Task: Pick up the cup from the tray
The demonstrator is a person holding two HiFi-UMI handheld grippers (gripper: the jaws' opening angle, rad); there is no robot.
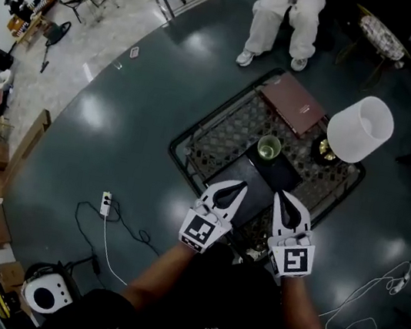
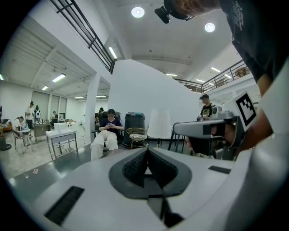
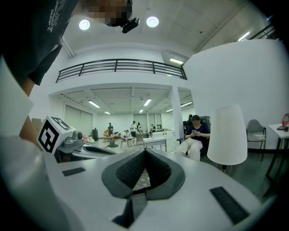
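A small greenish cup [image 1: 269,148] stands upright at the far end of a black tray [image 1: 252,187] on a low patterned table [image 1: 217,142]. Both grippers hover over the tray's near end, short of the cup. My left gripper [image 1: 242,184] is shut and holds nothing. My right gripper [image 1: 278,194] is also shut and empty. In the left gripper view the jaw tips [image 2: 147,151] meet, and the cup is hidden behind them. The right gripper view shows its tips [image 3: 145,151] touching, with only table pattern in the gap below.
A white lamp shade [image 1: 360,129] stands at the table's right end, next to a brown book [image 1: 292,102]. A seated person [image 1: 286,17] is beyond the table. A power strip with cables [image 1: 105,203] lies on the floor to the left.
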